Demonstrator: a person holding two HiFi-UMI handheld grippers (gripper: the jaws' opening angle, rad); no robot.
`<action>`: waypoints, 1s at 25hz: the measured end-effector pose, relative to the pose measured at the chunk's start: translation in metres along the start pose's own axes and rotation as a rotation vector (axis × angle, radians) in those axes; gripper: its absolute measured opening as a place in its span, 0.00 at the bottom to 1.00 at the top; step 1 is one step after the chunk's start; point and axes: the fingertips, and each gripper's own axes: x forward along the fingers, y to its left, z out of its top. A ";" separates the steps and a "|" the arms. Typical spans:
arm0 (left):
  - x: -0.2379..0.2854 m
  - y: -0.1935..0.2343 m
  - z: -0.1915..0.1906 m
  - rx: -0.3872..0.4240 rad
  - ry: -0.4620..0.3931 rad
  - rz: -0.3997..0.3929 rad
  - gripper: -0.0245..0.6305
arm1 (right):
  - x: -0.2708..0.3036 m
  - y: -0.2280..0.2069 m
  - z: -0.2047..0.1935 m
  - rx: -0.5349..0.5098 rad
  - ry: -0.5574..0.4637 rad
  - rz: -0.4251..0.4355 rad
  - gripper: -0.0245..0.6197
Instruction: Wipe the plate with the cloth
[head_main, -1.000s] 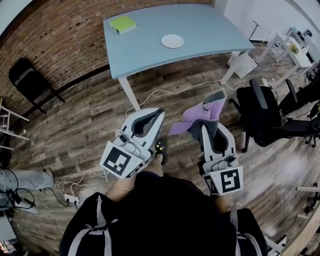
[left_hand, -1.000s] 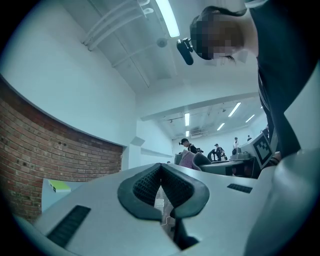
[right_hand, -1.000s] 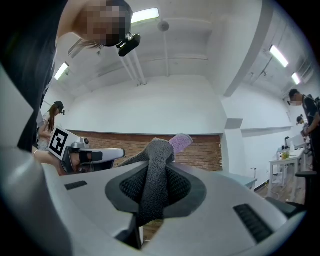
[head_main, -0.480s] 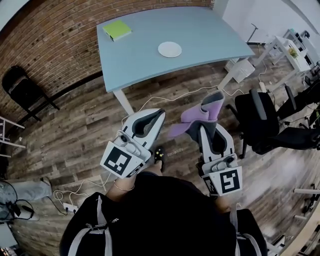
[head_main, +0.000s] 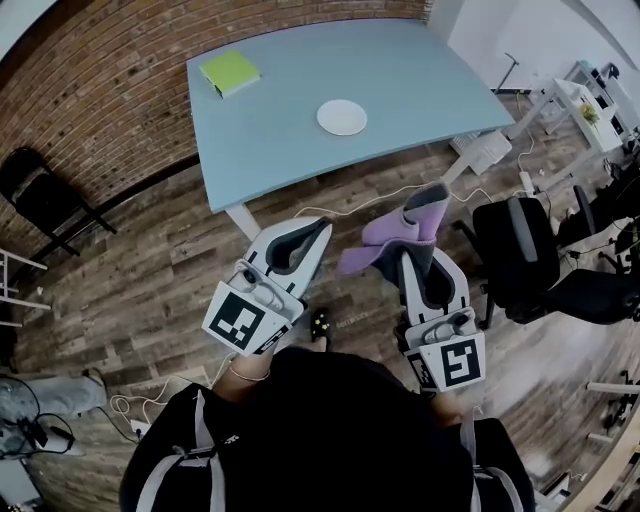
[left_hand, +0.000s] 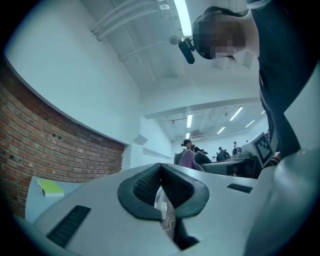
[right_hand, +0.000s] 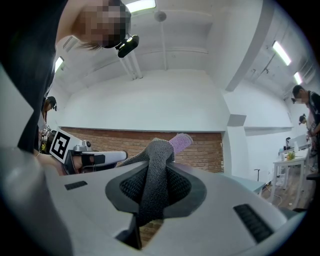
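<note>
Short of the counter (head_main: 420, 80) bearing the white plate (head_main: 342, 117), right tongs (head_main: 422, 243) clamp the purple-grey cloth (head_main: 385, 232); left tongs (head_main: 316, 230) sit together, empty.

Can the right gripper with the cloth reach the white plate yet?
Probably not. The right gripper, shut on the cloth, hangs over the wood floor, short of the table holding the plate. Nothing seems to block the way.

This looks like an open-plan office or lab workspace: a red brick wall (head_main: 90, 100), a wood-plank floor (head_main: 150, 260) trailed with white cables (head_main: 395, 190), a pale blue desk-like table (head_main: 420, 80), a black swivel office chair (head_main: 525, 255), long ceiling strip lights (left_hand: 182, 17), and people at distant desks (left_hand: 189, 145)
</note>
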 end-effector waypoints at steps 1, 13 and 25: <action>0.004 0.004 -0.002 -0.005 -0.001 -0.004 0.05 | 0.005 -0.003 -0.001 -0.003 0.001 -0.003 0.14; 0.037 0.059 -0.019 -0.003 -0.007 -0.017 0.05 | 0.068 -0.026 -0.015 -0.017 0.051 -0.016 0.14; 0.057 0.082 -0.032 -0.041 0.042 -0.017 0.05 | 0.099 -0.043 -0.024 0.006 0.052 -0.021 0.14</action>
